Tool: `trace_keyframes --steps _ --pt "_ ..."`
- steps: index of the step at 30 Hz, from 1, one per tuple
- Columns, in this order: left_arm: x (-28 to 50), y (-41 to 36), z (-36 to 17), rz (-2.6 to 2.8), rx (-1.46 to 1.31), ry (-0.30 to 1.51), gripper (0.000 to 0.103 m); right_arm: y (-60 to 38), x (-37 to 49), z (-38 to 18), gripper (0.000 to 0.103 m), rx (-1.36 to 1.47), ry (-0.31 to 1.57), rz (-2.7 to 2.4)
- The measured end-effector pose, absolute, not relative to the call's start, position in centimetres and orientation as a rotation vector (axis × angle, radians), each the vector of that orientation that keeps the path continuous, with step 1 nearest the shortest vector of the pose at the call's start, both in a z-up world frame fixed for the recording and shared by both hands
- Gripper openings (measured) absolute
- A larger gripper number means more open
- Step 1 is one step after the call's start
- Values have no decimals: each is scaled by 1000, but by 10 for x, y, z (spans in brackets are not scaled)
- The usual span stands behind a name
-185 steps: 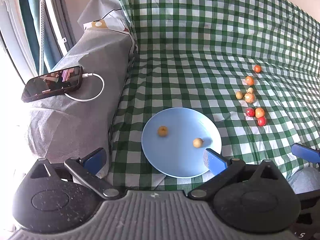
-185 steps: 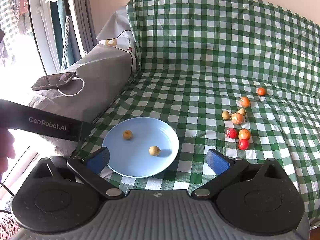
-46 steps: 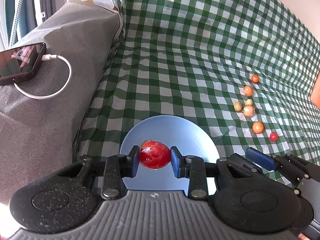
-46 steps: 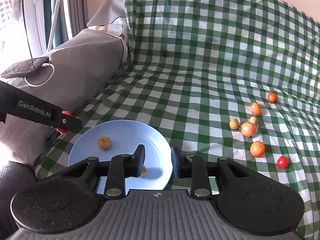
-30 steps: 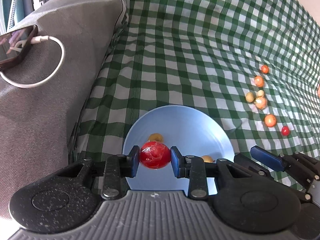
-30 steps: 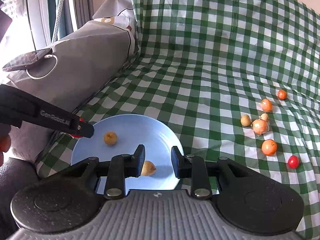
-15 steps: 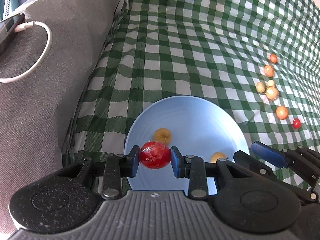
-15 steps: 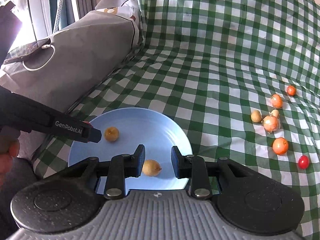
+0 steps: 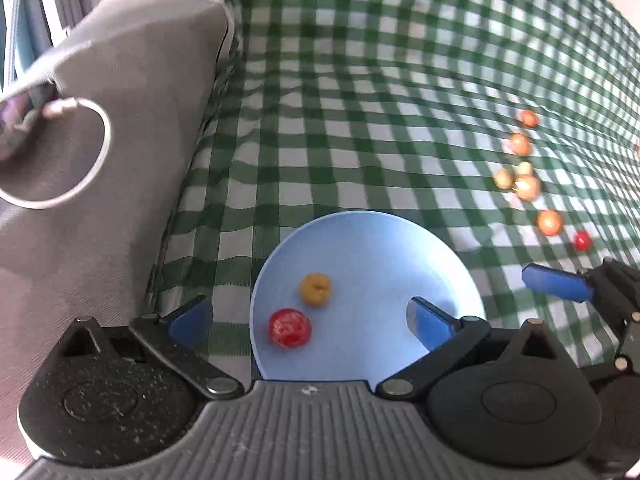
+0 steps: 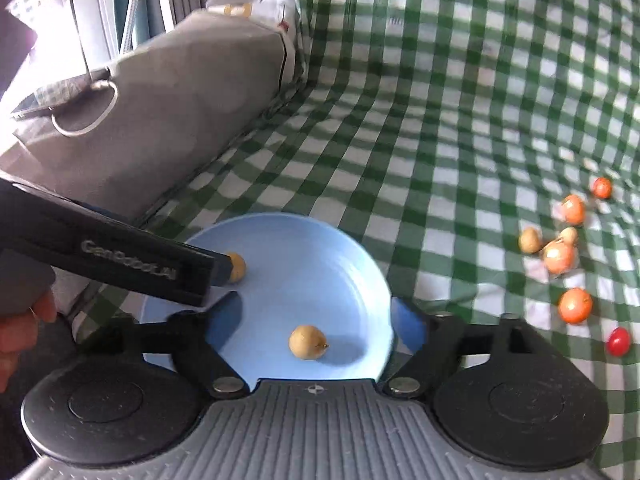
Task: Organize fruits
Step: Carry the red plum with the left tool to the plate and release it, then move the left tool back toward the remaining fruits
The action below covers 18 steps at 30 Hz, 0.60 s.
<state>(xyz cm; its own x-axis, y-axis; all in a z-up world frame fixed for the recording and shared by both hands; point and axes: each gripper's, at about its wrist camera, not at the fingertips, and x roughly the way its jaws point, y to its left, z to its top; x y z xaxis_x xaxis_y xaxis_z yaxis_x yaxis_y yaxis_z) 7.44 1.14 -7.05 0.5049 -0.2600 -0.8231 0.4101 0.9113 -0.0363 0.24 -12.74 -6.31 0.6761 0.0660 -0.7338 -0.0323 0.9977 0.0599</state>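
A light blue plate (image 9: 384, 240) (image 10: 320, 248) lies on the green checked cloth. On it rest a red fruit (image 9: 289, 328), a yellow fruit (image 9: 315, 289) (image 10: 237, 266) and a tan fruit (image 10: 307, 342). My left gripper (image 9: 310, 318) hangs over the plate's near left part, its jaws opening; the red fruit lies loose between them, touching neither pad. My right gripper (image 10: 316, 320) is over the plate's near edge with jaws opening, and the tan fruit lies on the plate between them, not gripped. Several orange, tan and red fruits (image 9: 527, 187) (image 10: 558, 256) lie on the cloth at the right.
A grey cushion (image 9: 120, 120) (image 10: 172, 112) rises left of the plate, with a phone (image 10: 28, 106) and white cable (image 9: 72, 184) on top. The checked cloth (image 9: 380, 80) climbs a backrest behind. A person's hand (image 10: 20, 328) holds the left gripper.
Both grippers opened. The left one let go of the red fruit, which now lies on the plate. The view over the plate shifted slightly.
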Motion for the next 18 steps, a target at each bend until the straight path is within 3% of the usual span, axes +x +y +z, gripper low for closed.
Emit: trace_keyframes --steps 8,18 --pt "6 38 -42 -330 191 914 103 -127 -63 -36 97 42 824 56" --pt "-35 58 -16 -323 155 877 103 -114 -103 -14 99 34 746 19"
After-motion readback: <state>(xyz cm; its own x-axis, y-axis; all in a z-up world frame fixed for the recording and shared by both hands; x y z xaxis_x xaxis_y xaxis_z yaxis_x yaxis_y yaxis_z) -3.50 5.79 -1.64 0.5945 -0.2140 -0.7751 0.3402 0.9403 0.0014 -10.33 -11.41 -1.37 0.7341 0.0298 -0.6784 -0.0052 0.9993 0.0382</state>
